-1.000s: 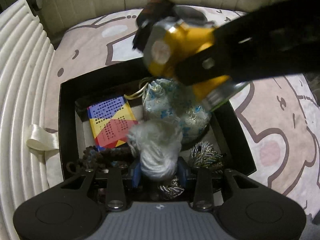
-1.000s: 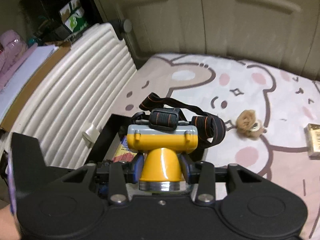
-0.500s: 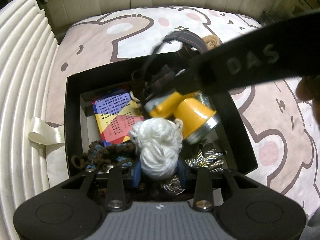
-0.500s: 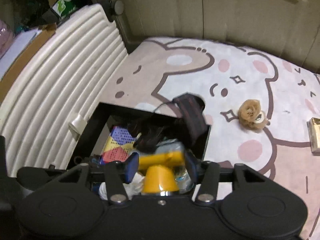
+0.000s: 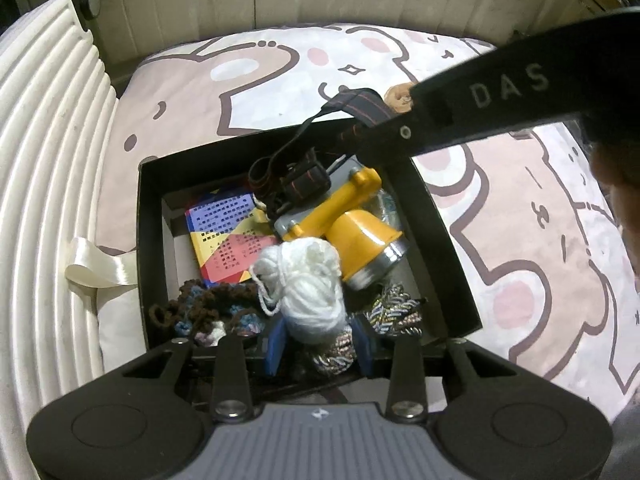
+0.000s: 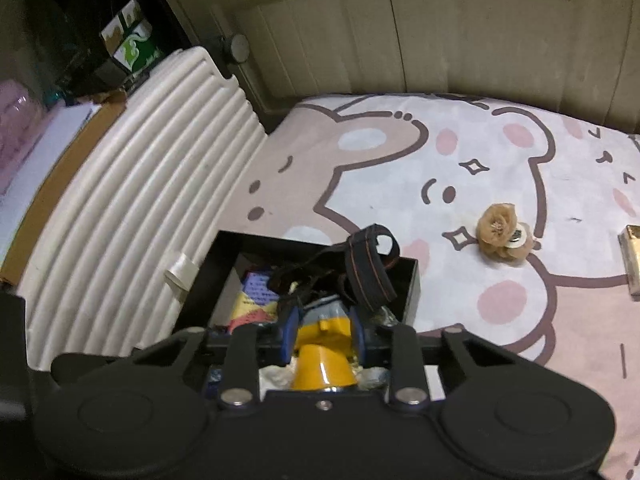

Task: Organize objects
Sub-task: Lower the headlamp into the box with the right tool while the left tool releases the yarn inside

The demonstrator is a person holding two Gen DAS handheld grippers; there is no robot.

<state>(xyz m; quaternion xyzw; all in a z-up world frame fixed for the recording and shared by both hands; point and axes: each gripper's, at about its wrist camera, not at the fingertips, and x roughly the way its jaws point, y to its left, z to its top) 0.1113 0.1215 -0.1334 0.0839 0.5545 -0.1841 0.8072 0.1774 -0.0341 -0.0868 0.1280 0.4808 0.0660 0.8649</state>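
A black open box (image 5: 452, 276) sits on the bear-print bed cover; it also shows in the right wrist view (image 6: 412, 284). My left gripper (image 5: 318, 338) is shut on a white yarn ball (image 5: 308, 284) and holds it over the box's near side. My right gripper (image 6: 323, 330) has its blue fingers (image 6: 289, 334) apart on either side of a yellow headlamp (image 6: 322, 354), which lies in the box (image 5: 348, 226) with its black strap (image 6: 368, 268) sticking up over the rim. The box also holds a colourful booklet (image 5: 224, 236), dark yarn (image 5: 200, 308) and braided cords (image 5: 396, 312).
A ribbed white headboard (image 6: 132, 216) runs along the left with a white ribbon (image 5: 96, 268) beside the box. A brown fabric flower (image 6: 500, 230) and a yellow box (image 6: 632, 260) lie on the cover to the right. Cupboard doors (image 6: 440, 20) stand behind.
My right gripper lowered the yellow headlamp into the box, then opened and drew back a little. My left gripper kept the white yarn ball over the box.
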